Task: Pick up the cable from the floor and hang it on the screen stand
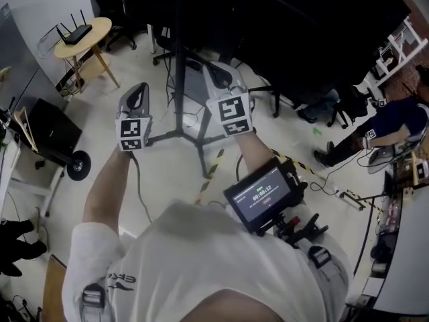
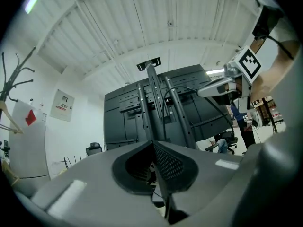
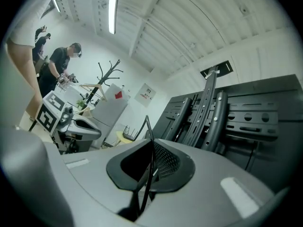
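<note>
Both grippers are raised in front of the black screen stand [image 1: 179, 66], whose pole rises from splayed legs on the floor. My right gripper [image 3: 152, 143] is shut on a thin black cable [image 3: 147, 126] that sticks up out of the closed jaws. It shows right of the pole in the head view [image 1: 213, 69]. My left gripper [image 2: 154, 143] has its jaws shut; I cannot tell whether the cable runs between them. It hangs left of the pole [image 1: 139, 89]. The stand's uprights [image 2: 154, 103] fill the middle of the left gripper view.
A large black screen [image 1: 301, 25] hangs behind the stand. A round wooden table [image 1: 84, 35] with a router stands at the far left. A seated person [image 1: 389, 129] is at the right. Yellow-black tape [image 1: 213, 166] and a power strip [image 1: 352, 200] lie on the floor.
</note>
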Demonstrator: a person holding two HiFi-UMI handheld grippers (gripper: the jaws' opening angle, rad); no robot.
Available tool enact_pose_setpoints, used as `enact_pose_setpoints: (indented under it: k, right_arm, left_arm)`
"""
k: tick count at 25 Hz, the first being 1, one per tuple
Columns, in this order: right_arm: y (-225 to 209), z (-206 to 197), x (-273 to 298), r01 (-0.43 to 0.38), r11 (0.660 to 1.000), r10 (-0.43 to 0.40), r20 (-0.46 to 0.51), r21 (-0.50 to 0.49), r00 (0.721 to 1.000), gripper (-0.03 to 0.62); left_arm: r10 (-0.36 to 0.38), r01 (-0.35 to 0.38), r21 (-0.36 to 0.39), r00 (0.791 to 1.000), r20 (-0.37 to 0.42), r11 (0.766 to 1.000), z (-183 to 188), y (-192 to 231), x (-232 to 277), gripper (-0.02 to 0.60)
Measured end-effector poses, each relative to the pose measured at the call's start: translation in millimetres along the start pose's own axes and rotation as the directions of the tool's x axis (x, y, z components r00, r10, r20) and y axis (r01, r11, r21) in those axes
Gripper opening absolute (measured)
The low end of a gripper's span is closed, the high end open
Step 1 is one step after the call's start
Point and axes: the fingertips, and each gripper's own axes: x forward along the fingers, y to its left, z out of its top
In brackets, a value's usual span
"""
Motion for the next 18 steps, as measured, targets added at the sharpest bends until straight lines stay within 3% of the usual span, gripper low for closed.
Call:
enact_pose_setpoints:
  k: [7, 12, 18]
  right_arm:
    - [-25, 40, -3, 0.043, 0.999, -0.042, 0.048, -0.026, 0.998, 0.025]
    - [-49, 77, -11, 0.09, 0.995, -0.086, 0.1, -0.033, 0.991, 0.025]
    - [-67, 99, -23, 0.137, 0.99, -0.13, 0.136, -0.041, 0.982, 0.025]
  left_arm:
    - [-0.045, 0.045, 0.001, 0.999, -0.018, 0.999, -6, -10, 21, 0.003]
    - [-0.112, 0.112, 0.002, 0.991, -0.072, 0.994, -25, -28, 47, 0.005]
    - [-0.203, 0.201, -0.026, 0.97, -0.135, 0.979, -51, -58, 76, 0.109]
